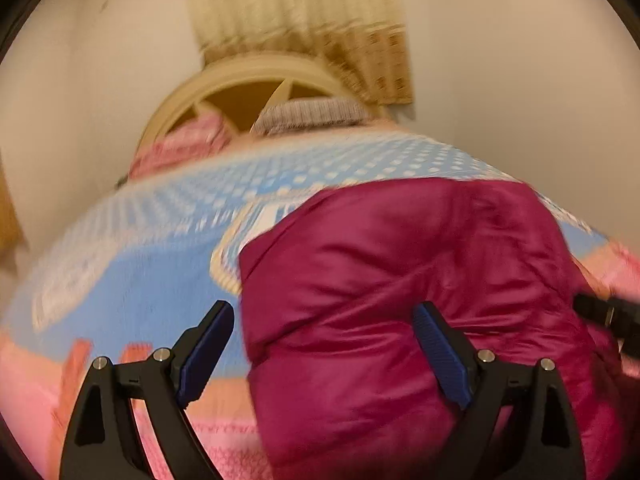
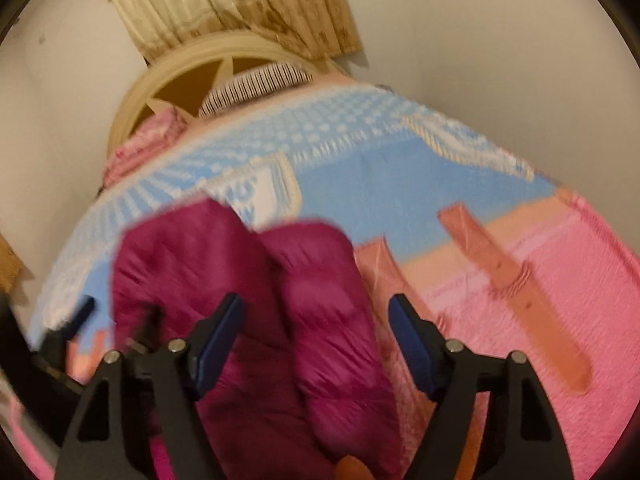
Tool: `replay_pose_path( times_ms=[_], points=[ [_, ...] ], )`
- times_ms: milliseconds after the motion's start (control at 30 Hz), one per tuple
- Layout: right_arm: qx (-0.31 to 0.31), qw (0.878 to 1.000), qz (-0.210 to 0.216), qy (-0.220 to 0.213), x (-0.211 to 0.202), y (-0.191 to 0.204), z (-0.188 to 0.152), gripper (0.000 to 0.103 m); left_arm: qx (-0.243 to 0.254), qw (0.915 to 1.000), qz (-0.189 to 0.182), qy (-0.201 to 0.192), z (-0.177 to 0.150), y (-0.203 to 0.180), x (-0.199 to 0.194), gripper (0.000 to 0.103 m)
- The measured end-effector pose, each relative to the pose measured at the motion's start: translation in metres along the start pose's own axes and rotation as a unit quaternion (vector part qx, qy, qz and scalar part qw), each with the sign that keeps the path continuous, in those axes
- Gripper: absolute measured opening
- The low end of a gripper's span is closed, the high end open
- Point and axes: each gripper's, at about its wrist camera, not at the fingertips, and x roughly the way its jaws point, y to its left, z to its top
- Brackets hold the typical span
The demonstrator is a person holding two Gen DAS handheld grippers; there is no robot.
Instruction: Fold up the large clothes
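Magenta puffer jacket (image 1: 400,300) lies bunched on blue-and-pink bedspread (image 1: 152,264), near edge of bed, headboard (image 2: 168,76) far. Left gripper (image 1: 324,344) wide open over jacket's left edge, holding nothing. Right gripper (image 2: 316,344) partly open, straddling a padded fold (image 2: 332,320), no grip visible. Step, judged: between folds. Next: pinch an edge each side, fold across.

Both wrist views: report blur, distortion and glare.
Left wrist view: motion-smeared bedspread, strong fisheye bending, sheen on the magenta jacket, left gripper sharp. Right wrist view: jacket smeared, curtain clearer, dark vignette corners.
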Motion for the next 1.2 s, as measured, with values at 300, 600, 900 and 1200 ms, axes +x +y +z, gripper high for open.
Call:
replay_pose_path(
  times_ms=[300, 600, 900, 1200],
  points=[
    [0.01, 1.0, -0.027, 0.007, 0.032, -0.021, -0.027, 0.077, 0.007, 0.9997, -0.018, 0.013, -0.015, -0.014, 0.027, 0.093],
    [0.003, 0.999, -0.038, 0.016, 0.048, -0.022, -0.034, 0.077, 0.008, 0.9988, -0.029, 0.037, -0.018, -0.017, 0.045, 0.094],
    [0.002, 0.999, -0.039, 0.034, 0.059, -0.025, -0.037, 0.077, 0.02, 0.9984, -0.014, 0.05, -0.015, -0.021, 0.058, 0.097],
    [0.002, 0.999, -0.038, 0.038, 0.061, -0.027, -0.038, 0.078, 0.022, 0.9984, -0.003, 0.051, -0.017, -0.024, 0.06, 0.099]
  ],
)
